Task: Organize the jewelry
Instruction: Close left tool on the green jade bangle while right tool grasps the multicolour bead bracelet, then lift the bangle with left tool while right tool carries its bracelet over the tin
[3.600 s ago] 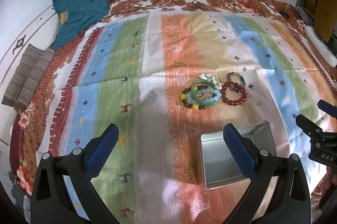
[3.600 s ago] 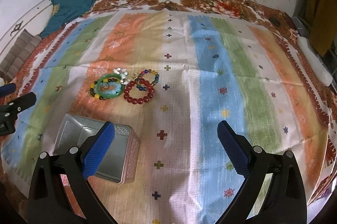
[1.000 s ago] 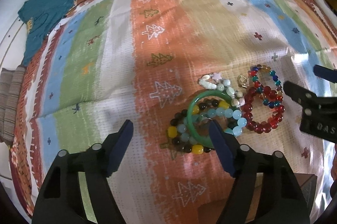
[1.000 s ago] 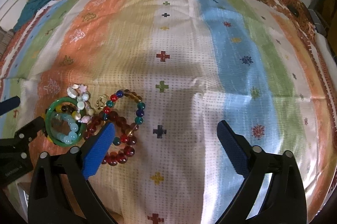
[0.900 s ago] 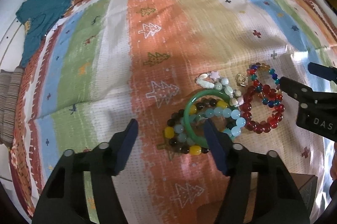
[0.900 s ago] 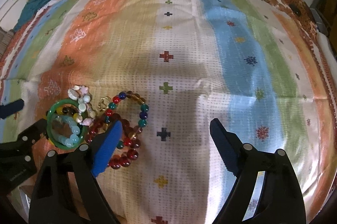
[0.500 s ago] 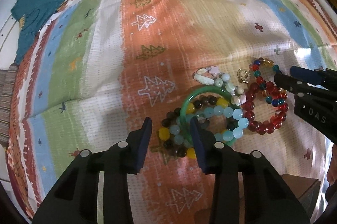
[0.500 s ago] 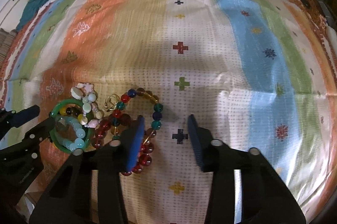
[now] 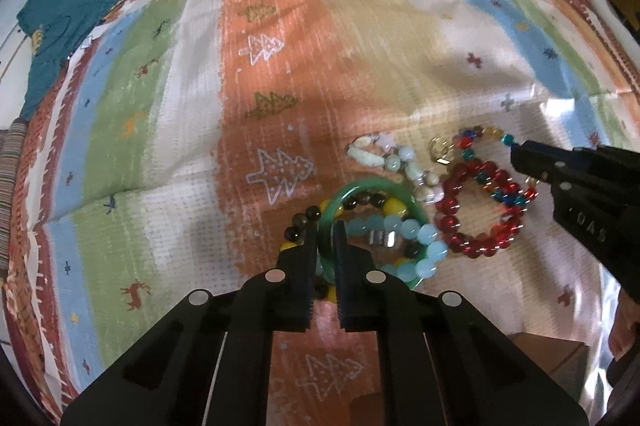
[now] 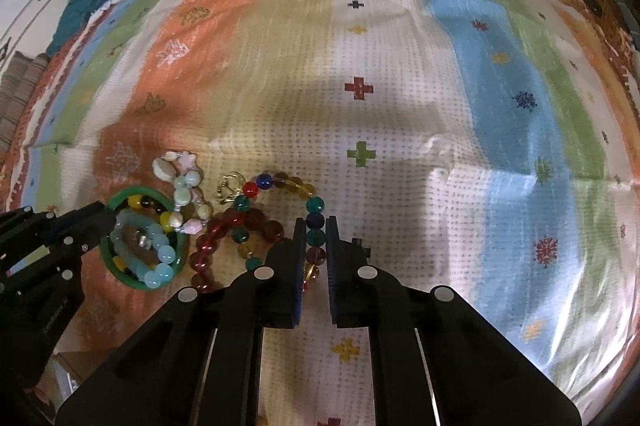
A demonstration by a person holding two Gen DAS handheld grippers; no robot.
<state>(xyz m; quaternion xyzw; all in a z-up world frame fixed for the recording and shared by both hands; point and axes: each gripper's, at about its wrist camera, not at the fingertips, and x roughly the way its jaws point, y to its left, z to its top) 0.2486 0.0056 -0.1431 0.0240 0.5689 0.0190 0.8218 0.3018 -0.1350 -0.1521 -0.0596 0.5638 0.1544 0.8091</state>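
Bracelets, all of them, lie in one heap on the striped blanket, so nothing is sorted yet as far as I can see. My left hand-held gripper has just been closing, and now its jaws are pinched narrow on the near rim of the green bangle, which runs right between its pads. Inside and under that bangle, just ahead of those tips, sit the pale blue bead bracelet and a dark-and-yellow bead bracelet.

My right hand-held gripper has also just been closing; it is clamped on the multicoloured bead bracelet, a couple of its beads caught between the jaws. Just left of those tips lies the dark red bead bracelet, overlapping it (a tangle risk on the lift, I'd say). Further left and ahead is the pastel charm bracelet, touching the bangle.

So: two grasps made, both pieces on the blanket, not raised. Five pieces remain to be put away, and I can only make out a corner of a box near my left one's right side.
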